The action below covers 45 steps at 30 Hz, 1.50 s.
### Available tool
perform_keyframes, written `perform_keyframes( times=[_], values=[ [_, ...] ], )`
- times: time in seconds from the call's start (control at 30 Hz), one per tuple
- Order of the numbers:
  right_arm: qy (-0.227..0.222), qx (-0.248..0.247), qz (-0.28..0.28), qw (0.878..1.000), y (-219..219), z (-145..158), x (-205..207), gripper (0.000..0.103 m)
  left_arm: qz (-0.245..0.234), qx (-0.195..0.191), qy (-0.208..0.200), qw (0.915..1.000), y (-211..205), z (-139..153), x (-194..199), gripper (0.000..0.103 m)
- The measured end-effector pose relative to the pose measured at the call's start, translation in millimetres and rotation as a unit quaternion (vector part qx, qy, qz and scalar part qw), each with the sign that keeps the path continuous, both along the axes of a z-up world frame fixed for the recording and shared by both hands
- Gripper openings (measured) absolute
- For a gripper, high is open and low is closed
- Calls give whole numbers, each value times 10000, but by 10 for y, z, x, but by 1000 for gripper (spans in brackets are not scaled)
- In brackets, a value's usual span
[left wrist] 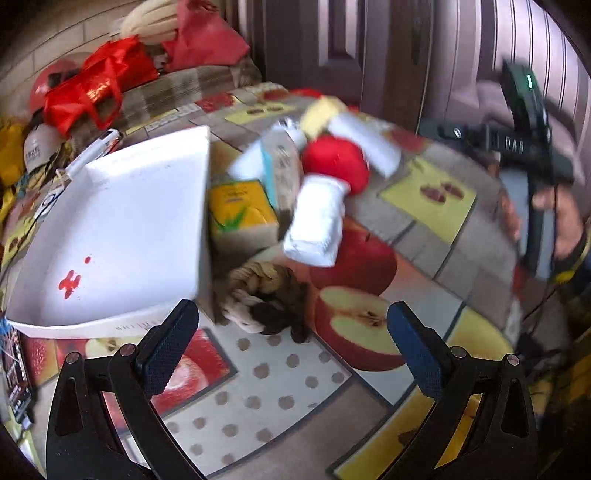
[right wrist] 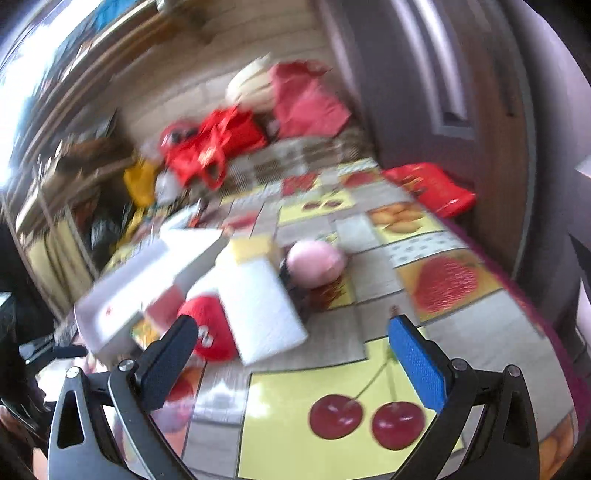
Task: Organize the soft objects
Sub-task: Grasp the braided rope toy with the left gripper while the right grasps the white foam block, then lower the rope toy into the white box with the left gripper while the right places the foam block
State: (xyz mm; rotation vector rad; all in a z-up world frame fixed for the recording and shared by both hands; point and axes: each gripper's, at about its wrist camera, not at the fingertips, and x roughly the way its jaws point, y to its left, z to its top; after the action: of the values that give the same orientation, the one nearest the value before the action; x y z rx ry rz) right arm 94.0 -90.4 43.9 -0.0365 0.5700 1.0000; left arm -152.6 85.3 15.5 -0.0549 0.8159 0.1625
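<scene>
A white box (left wrist: 122,229) stands open on the fruit-patterned tablecloth (left wrist: 280,387), left of a pile of things. In the pile are a red plush (left wrist: 336,164), two white soft packs (left wrist: 319,225), a yellow sponge (left wrist: 321,110), a yellow carton (left wrist: 242,210) and a brown-and-cream knotted cloth (left wrist: 266,295). My left gripper (left wrist: 291,339) hovers open just short of the knotted cloth, holding nothing. My right gripper (right wrist: 291,350) is open over the table, near the red plush (right wrist: 208,332) and a white pack (right wrist: 258,306). A pink plush (right wrist: 316,264) lies behind them.
Red bags (left wrist: 92,88) and a cream cushion (left wrist: 155,22) are piled at the back left. A red packet (right wrist: 432,188) lies at the table's far right edge by a door (right wrist: 443,74). A person's hand (left wrist: 561,218) holds the other gripper at the right.
</scene>
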Motion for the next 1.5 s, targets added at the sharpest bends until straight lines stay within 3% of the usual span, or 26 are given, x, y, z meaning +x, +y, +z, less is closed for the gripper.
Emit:
perform_keyframes(
  times=[0.1, 0.2, 0.3, 0.43, 0.63, 0.77, 0.93, 0.97, 1.0, 1.1, 1.17, 1.3, 1.5],
  values=[
    [-80, -345, 275, 9990, 188, -57, -43, 103, -33, -323, 159, 9993, -7, -64, 120, 103],
    [-209, -547, 416, 9974, 328, -61, -49, 103, 96, -343, 297, 9989, 34, -111, 229, 103],
    [-376, -716, 447, 9957, 498, -60, -29, 103, 205, -640, 307, 9973, 154, -117, 238, 103],
    [-332, -968, 546, 9932, 716, -148, 17, 98, 277, -799, 371, 9957, 203, -140, 285, 101],
    [24, -825, 711, 9941, 811, -194, 84, 94, 191, -523, 492, 9972, 127, -146, 425, 92],
    [126, -651, 657, 9956, 755, -159, 127, 94, 198, -604, 454, 9969, 166, -136, 415, 90],
    [304, -574, 614, 9960, 708, -145, 210, 93, 168, -428, 482, 9978, 131, -147, 457, 77],
    [356, -629, 666, 9952, 741, -161, 218, 81, 165, -393, 476, 9980, 119, -146, 460, 68],
    [442, -709, 768, 9935, 783, -195, 223, 59, 176, -366, 436, 9982, 116, -133, 455, 46],
    [665, -603, 858, 9923, 765, -214, 238, 57, 184, -489, 333, 9981, 144, -112, 424, 38],
    [556, -620, 795, 9934, 722, -193, 214, 57, 235, -483, 208, 9983, 151, -76, 390, 38],
    [466, -150, 692, 9964, 466, -48, 143, 57, 321, -302, -213, 9988, 113, 46, 269, 38],
    [-567, 1039, 405, 9922, 132, 331, -294, 57, 739, 185, -1005, 9920, 98, 245, 17, 38]
  ],
)
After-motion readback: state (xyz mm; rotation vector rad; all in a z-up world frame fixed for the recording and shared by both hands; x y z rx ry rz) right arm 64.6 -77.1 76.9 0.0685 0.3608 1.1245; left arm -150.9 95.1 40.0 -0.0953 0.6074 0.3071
